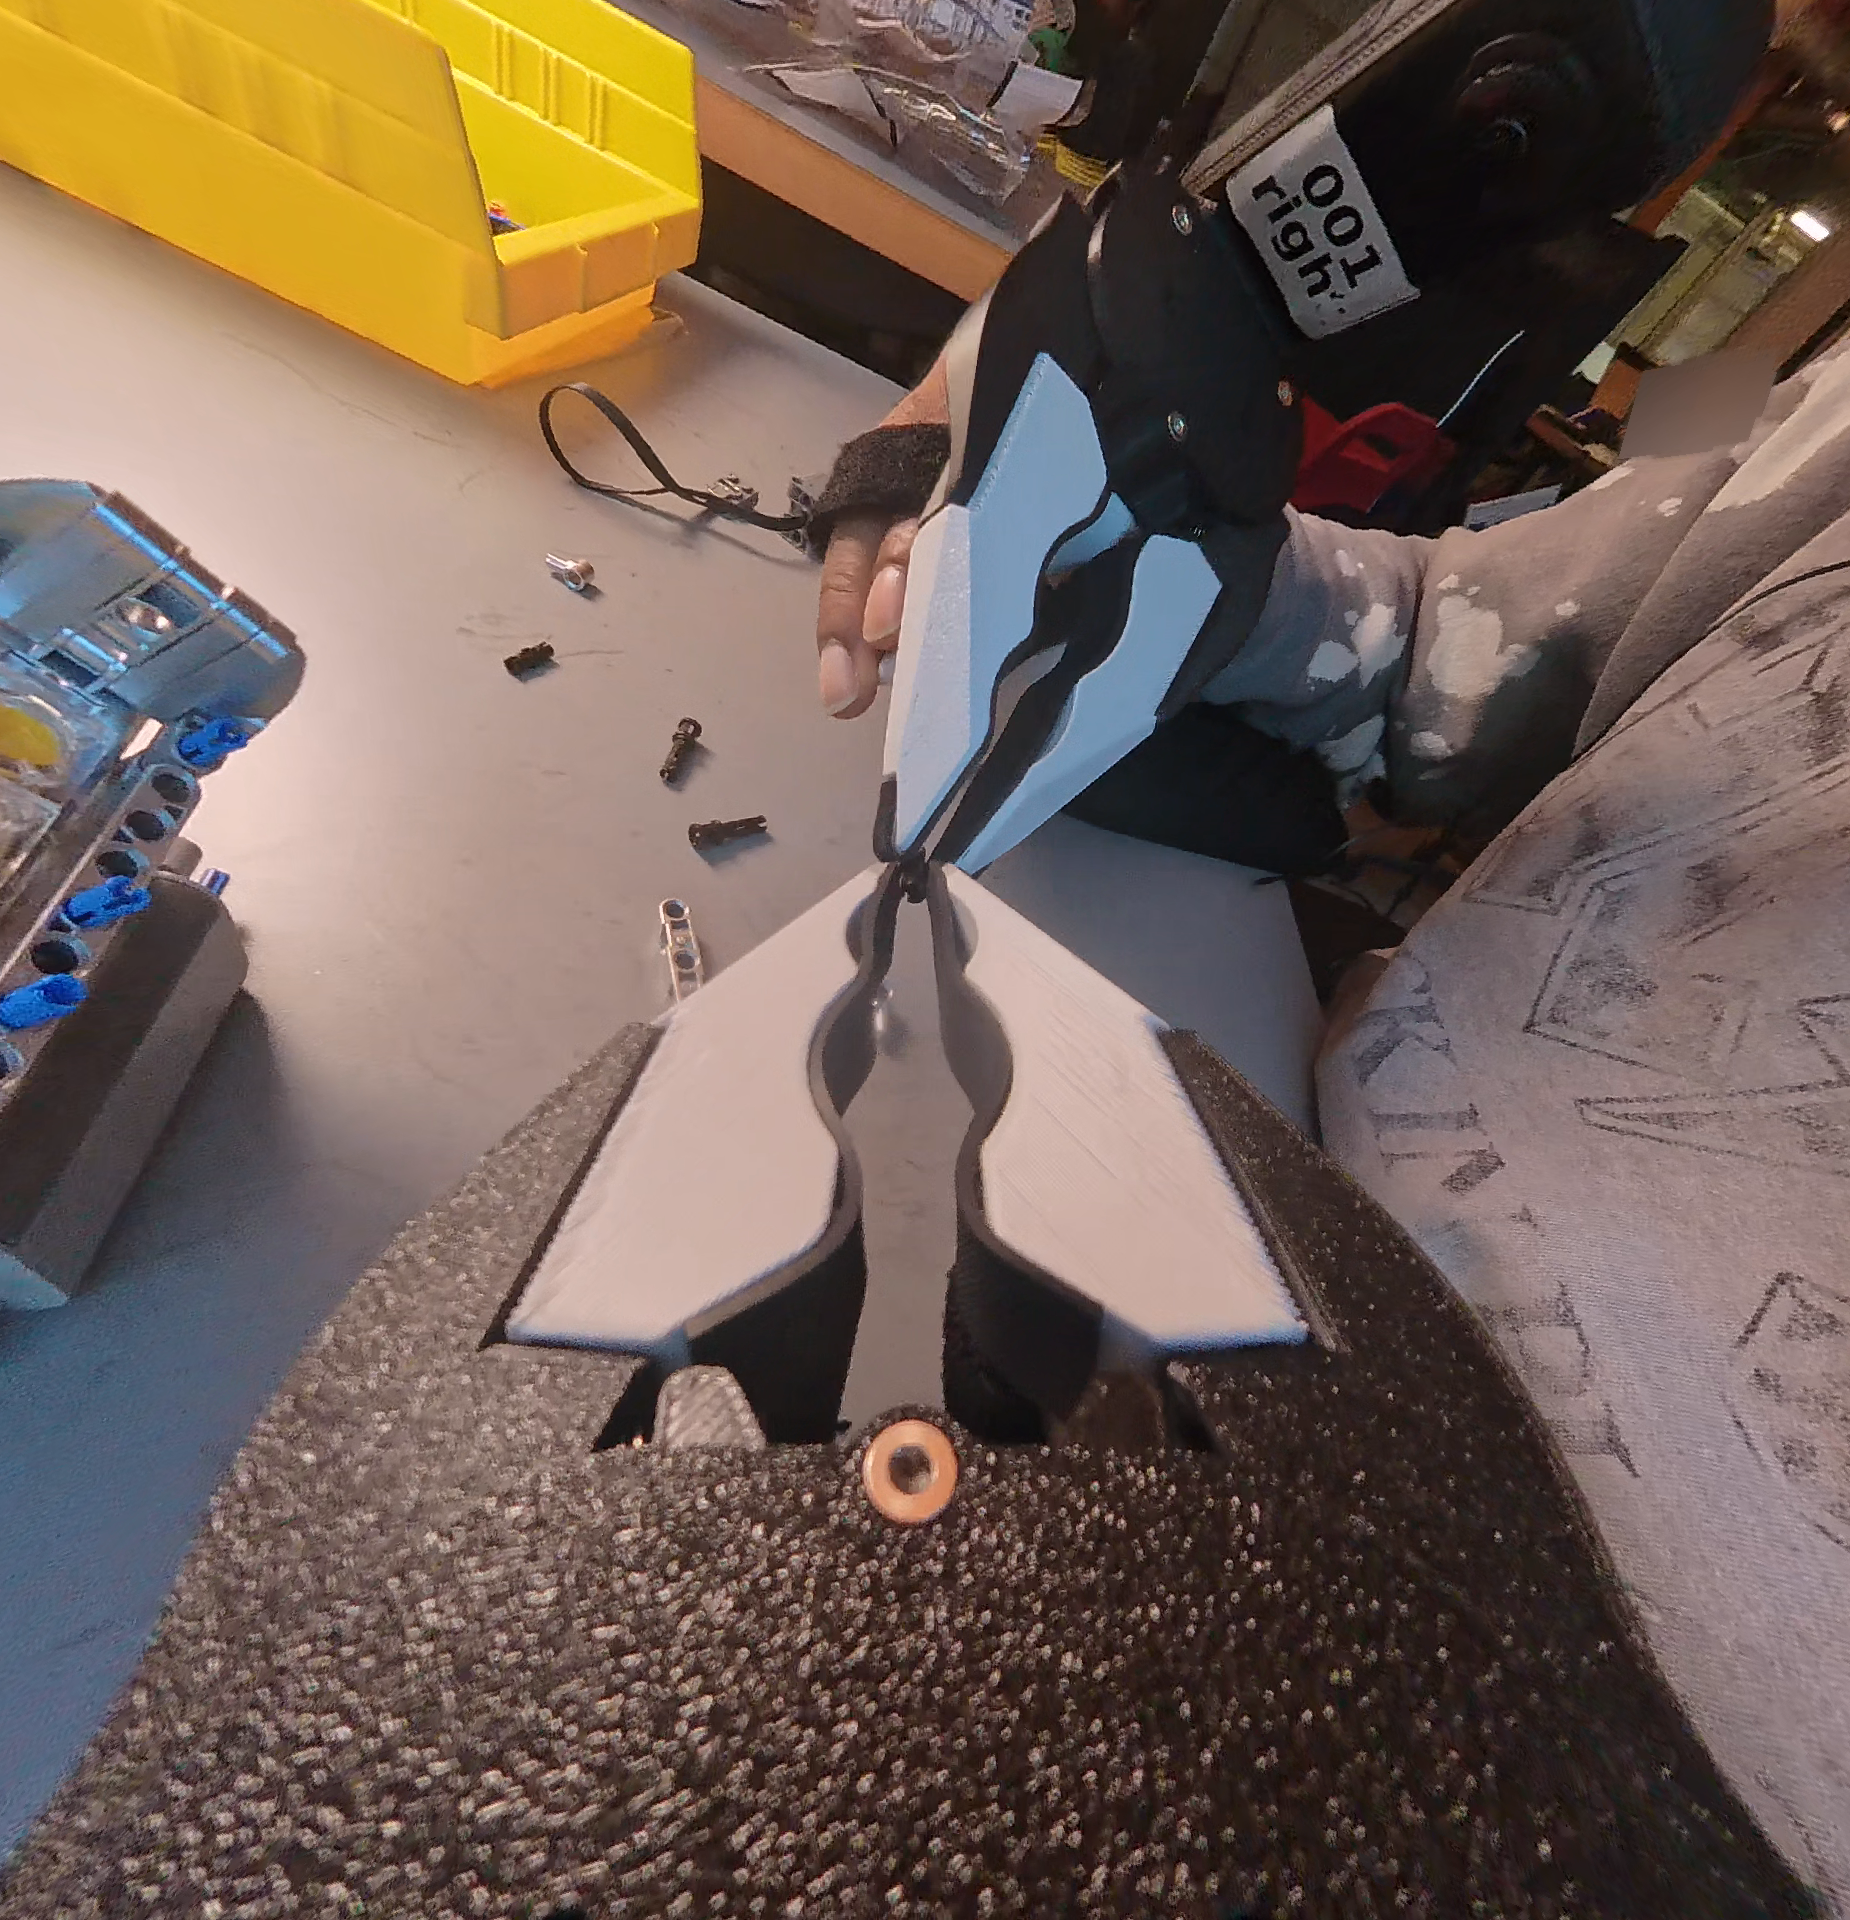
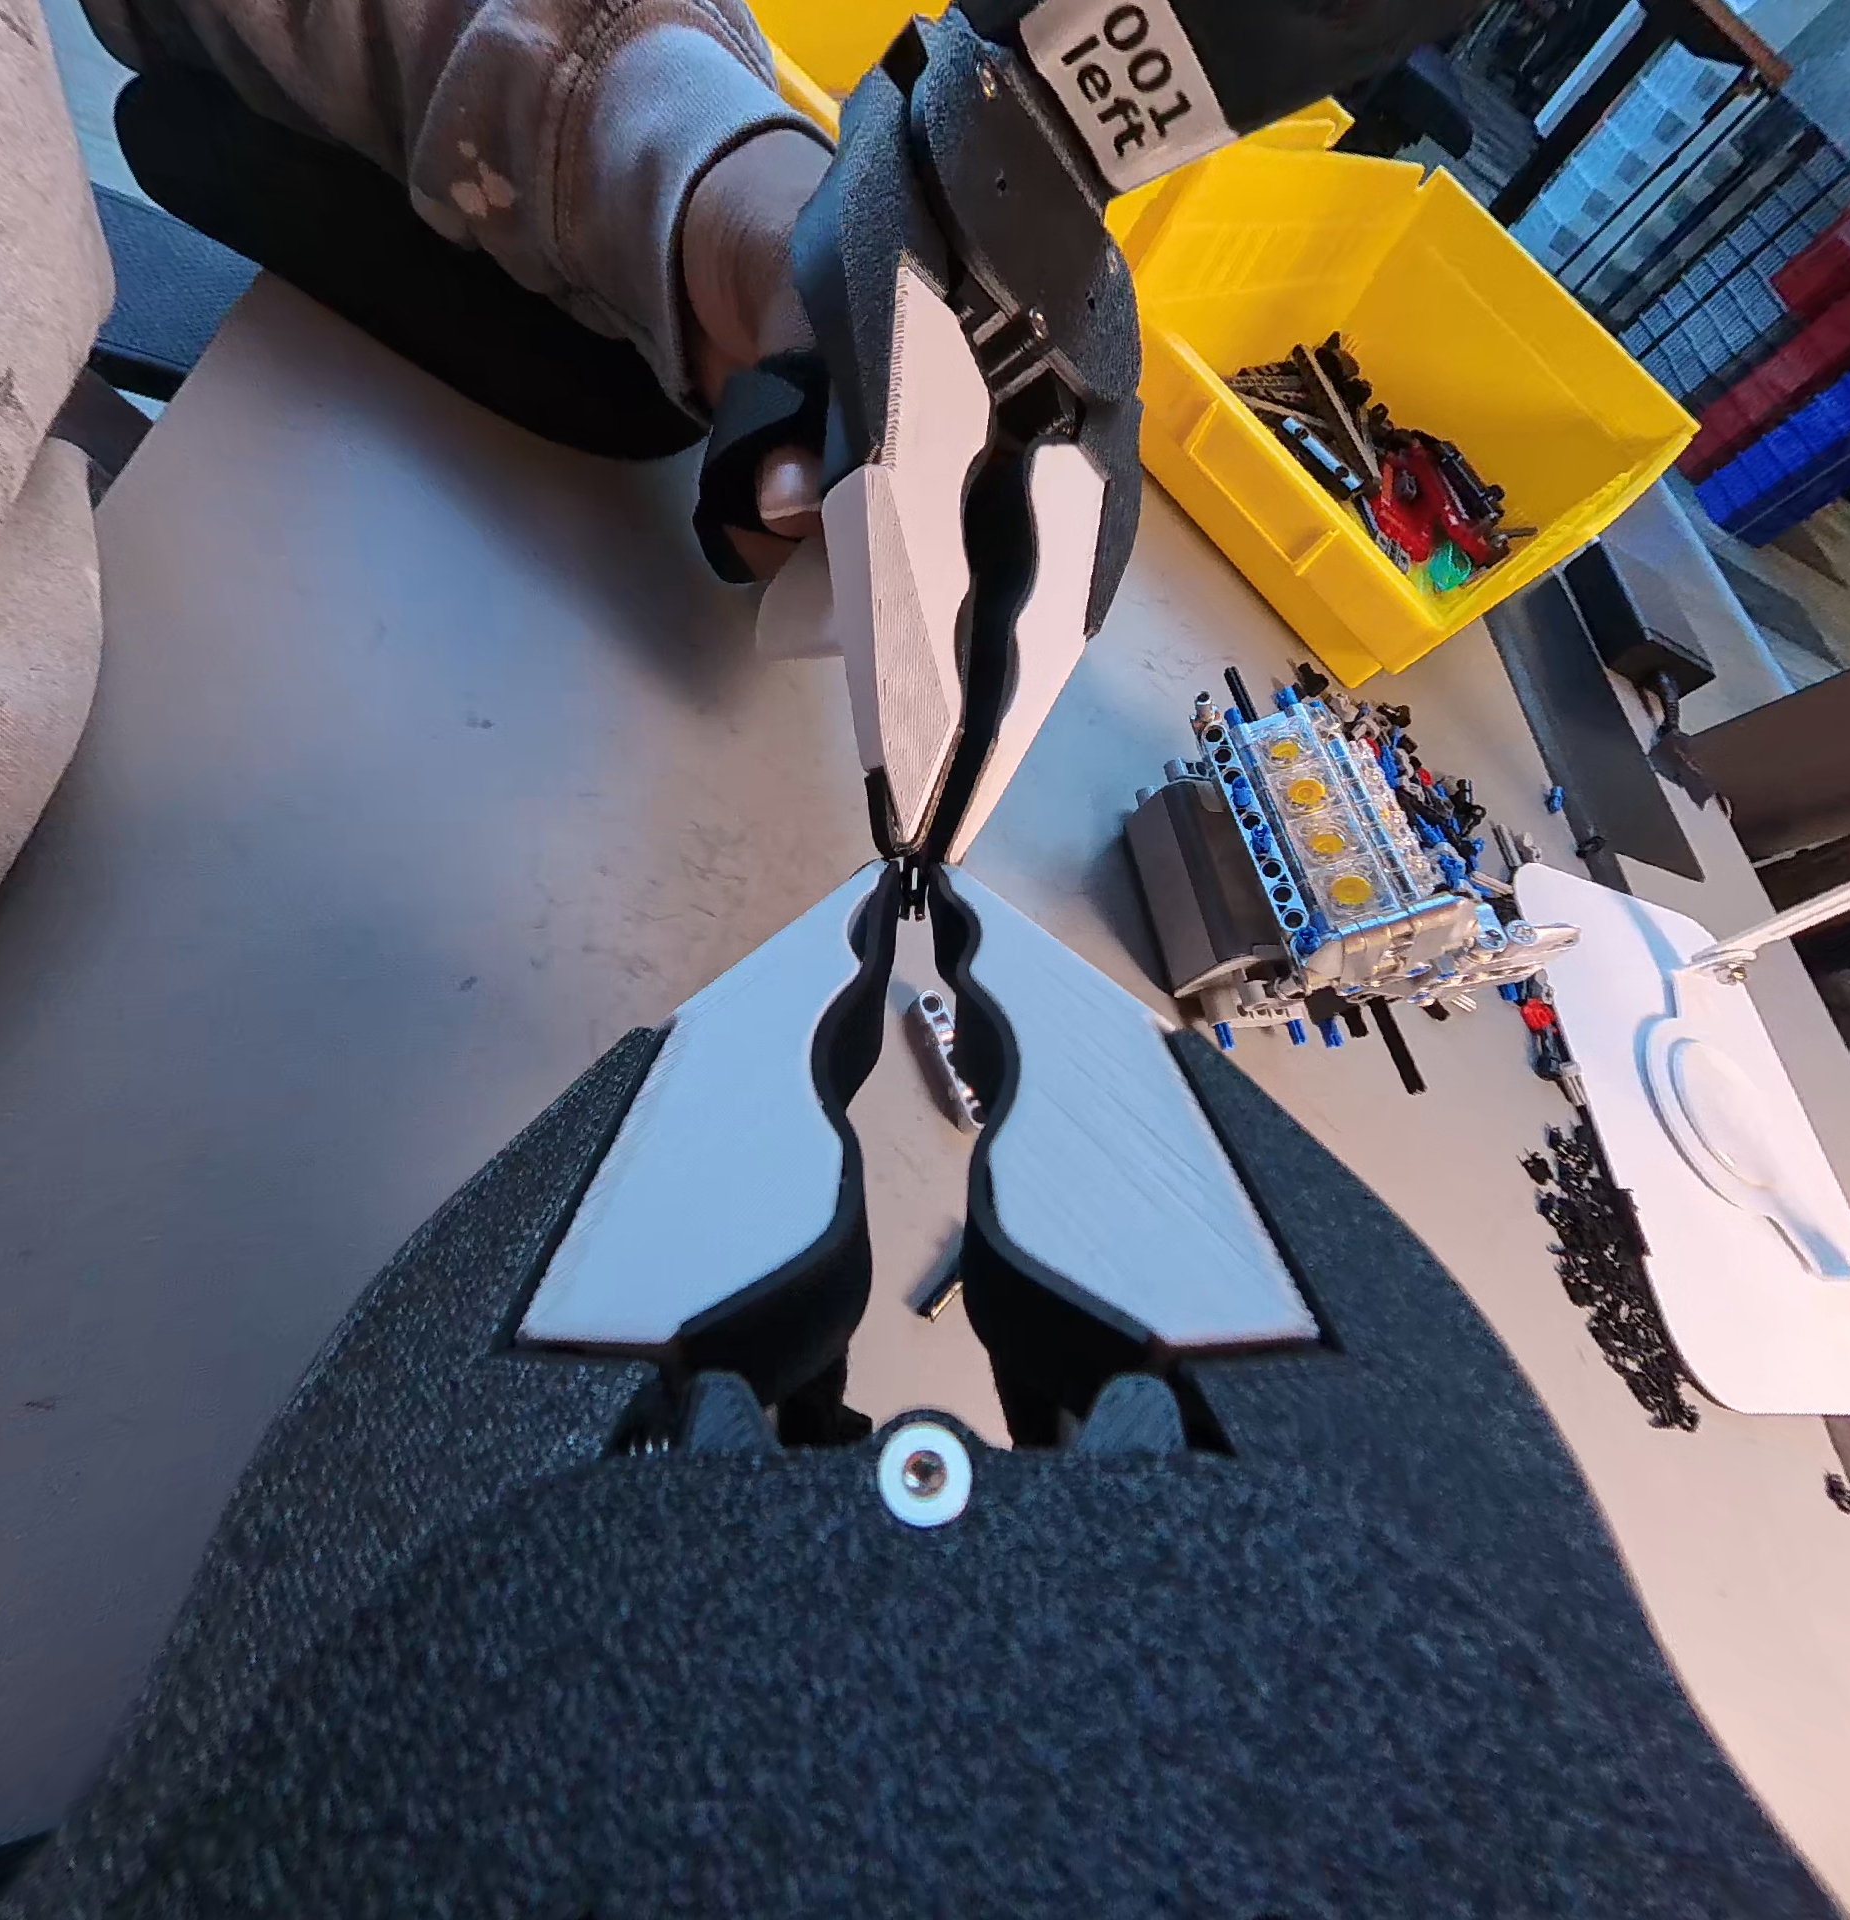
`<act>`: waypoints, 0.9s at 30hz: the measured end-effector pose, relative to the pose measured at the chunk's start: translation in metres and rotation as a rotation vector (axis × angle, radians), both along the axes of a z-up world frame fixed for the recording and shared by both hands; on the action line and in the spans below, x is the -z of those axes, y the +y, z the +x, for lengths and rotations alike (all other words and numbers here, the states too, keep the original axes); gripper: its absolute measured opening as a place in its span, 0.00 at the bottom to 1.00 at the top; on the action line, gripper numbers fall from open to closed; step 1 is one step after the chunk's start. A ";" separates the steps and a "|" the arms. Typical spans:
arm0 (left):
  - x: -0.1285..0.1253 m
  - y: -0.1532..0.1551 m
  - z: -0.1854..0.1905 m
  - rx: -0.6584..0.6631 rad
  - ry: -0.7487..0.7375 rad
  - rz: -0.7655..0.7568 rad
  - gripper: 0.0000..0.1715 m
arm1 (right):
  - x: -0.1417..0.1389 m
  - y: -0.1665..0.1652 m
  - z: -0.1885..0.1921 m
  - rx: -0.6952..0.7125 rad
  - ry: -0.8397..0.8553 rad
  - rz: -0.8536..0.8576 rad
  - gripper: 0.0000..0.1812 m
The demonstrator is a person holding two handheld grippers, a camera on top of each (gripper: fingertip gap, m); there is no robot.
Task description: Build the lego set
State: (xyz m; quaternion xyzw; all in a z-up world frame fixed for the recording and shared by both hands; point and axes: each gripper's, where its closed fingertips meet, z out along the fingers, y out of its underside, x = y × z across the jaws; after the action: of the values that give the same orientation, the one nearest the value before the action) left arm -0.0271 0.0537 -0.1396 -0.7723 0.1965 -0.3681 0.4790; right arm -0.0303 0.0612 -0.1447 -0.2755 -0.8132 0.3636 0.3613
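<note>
My left gripper [image 1: 908, 894] and my right gripper [image 1: 919, 852] meet tip to tip above the grey table [image 1: 401, 582]. Both are shut on the two ends of one small black pin [image 1: 913, 879]. The right wrist view shows the same: my right gripper [image 2: 913, 889] is below, the left gripper [image 2: 908, 844] comes in from above, and the black pin [image 2: 914, 875] is pinched between them. A grey holed beam [image 2: 947, 1060] lies on the table under the tips and also shows in the left wrist view [image 1: 682, 940].
A brick-built engine model [image 2: 1347, 873] with blue pins stands on the table, left of the grippers in the left wrist view [image 1: 90, 790]. A yellow bin [image 2: 1420, 416] holds parts. Loose black pins [image 1: 729, 831], a black cable [image 1: 609, 447] and a white plate [image 2: 1679, 1143] lie around. The tips of both grippers are at nearly the same place.
</note>
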 end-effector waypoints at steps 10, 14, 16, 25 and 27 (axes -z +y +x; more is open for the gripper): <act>-0.030 -0.003 -0.003 0.040 -0.303 -0.030 0.02 | -0.032 -0.003 -0.001 0.008 0.135 -0.070 0.03; -0.043 -0.005 -0.004 0.066 -0.427 -0.037 0.01 | -0.043 -0.004 0.001 0.005 0.173 -0.104 0.03; -0.046 -0.006 -0.005 0.076 -0.464 -0.038 0.01 | -0.046 -0.005 0.002 -0.004 0.181 -0.121 0.03; -0.052 -0.007 -0.004 0.086 -0.503 -0.030 0.02 | -0.054 -0.008 0.003 -0.005 0.212 -0.162 0.00; -0.053 -0.007 -0.004 0.088 -0.520 -0.032 0.02 | -0.055 -0.008 0.002 -0.004 0.215 -0.170 0.00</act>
State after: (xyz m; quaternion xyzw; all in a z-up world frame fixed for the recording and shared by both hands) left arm -0.0313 0.0466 -0.0865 -0.6499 0.0945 -0.5778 0.4846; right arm -0.0281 0.0535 -0.0898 -0.2629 -0.7368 0.4592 0.4210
